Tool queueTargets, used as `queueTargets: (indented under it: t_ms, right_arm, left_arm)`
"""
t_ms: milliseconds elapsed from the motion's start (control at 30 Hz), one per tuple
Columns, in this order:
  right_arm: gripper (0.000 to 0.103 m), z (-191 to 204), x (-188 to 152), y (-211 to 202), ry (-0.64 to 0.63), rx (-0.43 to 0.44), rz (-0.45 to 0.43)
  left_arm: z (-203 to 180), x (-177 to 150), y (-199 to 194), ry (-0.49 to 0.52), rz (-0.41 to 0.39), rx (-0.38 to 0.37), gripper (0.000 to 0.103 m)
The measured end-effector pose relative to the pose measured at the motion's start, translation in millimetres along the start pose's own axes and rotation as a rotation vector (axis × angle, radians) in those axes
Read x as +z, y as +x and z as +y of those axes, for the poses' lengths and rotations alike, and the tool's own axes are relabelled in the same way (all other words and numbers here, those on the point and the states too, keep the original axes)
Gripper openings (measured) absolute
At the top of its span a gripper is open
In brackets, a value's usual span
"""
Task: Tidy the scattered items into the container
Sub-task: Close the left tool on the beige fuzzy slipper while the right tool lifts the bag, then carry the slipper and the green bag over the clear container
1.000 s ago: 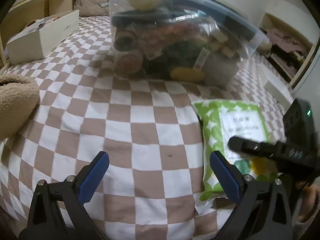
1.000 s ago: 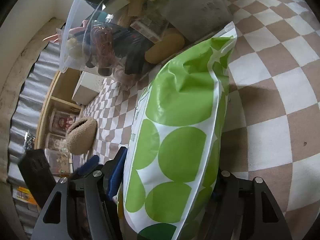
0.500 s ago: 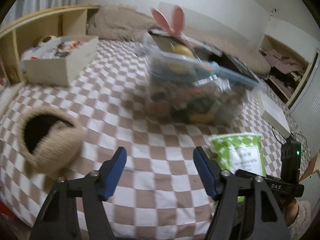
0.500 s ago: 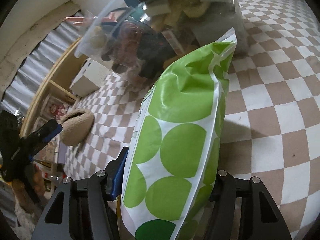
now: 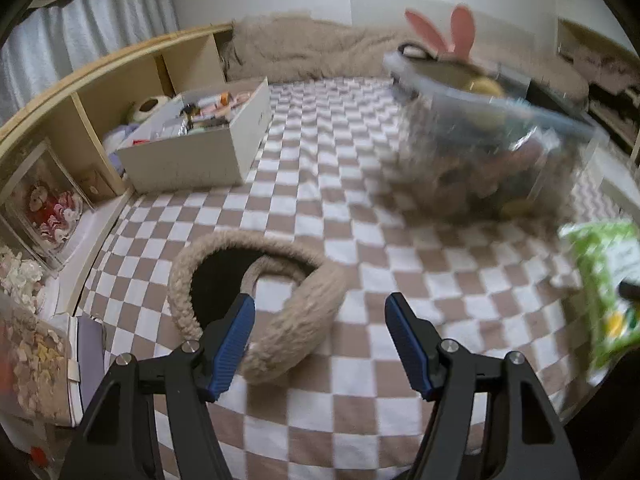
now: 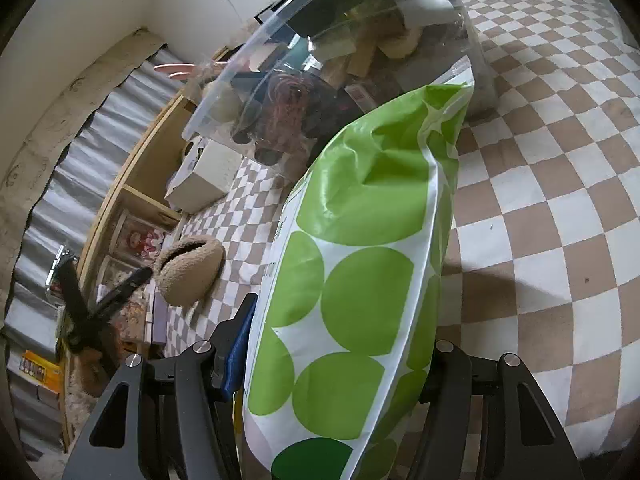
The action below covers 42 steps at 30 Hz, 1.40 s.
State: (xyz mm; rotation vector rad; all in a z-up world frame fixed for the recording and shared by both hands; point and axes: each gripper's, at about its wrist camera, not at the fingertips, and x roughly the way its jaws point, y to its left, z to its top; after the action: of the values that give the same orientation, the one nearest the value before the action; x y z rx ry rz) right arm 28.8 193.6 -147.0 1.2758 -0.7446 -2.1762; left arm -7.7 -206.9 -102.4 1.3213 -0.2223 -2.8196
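Low in the right wrist view, the right gripper [image 6: 332, 364] is clamped on a green-dotted white bag [image 6: 360, 280], which stands on edge between the jaws and fills the middle of the frame. Only this view shows the grip. In the left wrist view the same bag [image 5: 604, 284] is a blurred patch at the right edge, its holder hidden. The left view, in turn, shows the left gripper [image 5: 320, 344] with nothing between its blue pads [image 5: 234, 344]; its jaws have just been closing yet stand parted above the bedspread. From the right view that gripper [image 6: 100, 304] is a dark shape at lower left, its state unreadable.

Both views look onto a brown-and-white checked bedspread [image 5: 320, 184]. A wooden shelf unit [image 5: 120, 80] runs along the left, pale curtains [image 5: 80, 36] behind it and a beige fuzzy blanket [image 5: 312, 48] at the far end.

A clear plastic container [image 5: 492, 140] sits at upper right of the left view, blurred, crammed with mixed items I cannot tell apart, pink bunny ears [image 5: 440, 32] rising behind it. In the right view it [image 6: 224, 92] looms just beyond the bag's top. A white box [image 5: 200, 152] of small oddments rests by the shelf. A beige fuzzy pouch [image 5: 256, 300], mouth open, lies just ahead of the left pad.
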Motion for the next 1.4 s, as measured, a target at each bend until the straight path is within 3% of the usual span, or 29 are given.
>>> queueTargets:
  t_ms: [133, 267, 333, 467, 533, 633, 800, 1133, 1400]
  right_arm:
    - [0.062, 7.4, 1.9, 0.6, -0.014, -0.004, 0.002]
    - [0.062, 12.7, 0.6, 1.7, -0.024, -0.005, 0.006]
    - [0.062, 13.8, 0.3, 2.4, -0.026, -0.004, 0.009]
    - [0.062, 12.9, -0.4, 1.0, -0.023, -0.005, 0.009]
    - [0.062, 12.2, 0.0, 0.0, -0.022, -0.005, 0.008]
    - [0.062, 13.1, 1.1, -0.6, -0.017, -0.001, 0.004]
    - [0.062, 12.5, 2.2, -2.3, -0.009, 0.010, -0.002]
    - [0.062, 15.5, 5.3, -10.3, -0.005, 0.034, -0.034]
    - [0.062, 21.1, 10.3, -30.7, -0.004, 0.061, -0.087]
  left_arm:
    - [11.6, -4.3, 28.0, -0.006, 0.063, -0.022, 0.067]
    - [13.5, -8.1, 51.6, 0.013, 0.127, -0.028, 0.059]
    - [13.1, -11.7, 62.0, 0.015, 0.164, -0.043, 0.047]
    - [12.9, -14.7, 64.4, -0.007, 0.168, -0.105, 0.033]
    - [14.8, -14.1, 62.1, -0.034, 0.163, -0.137, 0.023]
    - [20.9, -12.0, 57.1, -0.084, 0.150, -0.173, 0.018]
    - [30.2, -5.5, 37.8, -0.157, 0.083, -0.215, 0.016]
    - [15.9, 6.0, -5.8, -0.181, -0.024, -0.270, 0.015]
    - [-4.3, 25.4, -40.4, -0.209, -0.099, -0.389, 0.015]
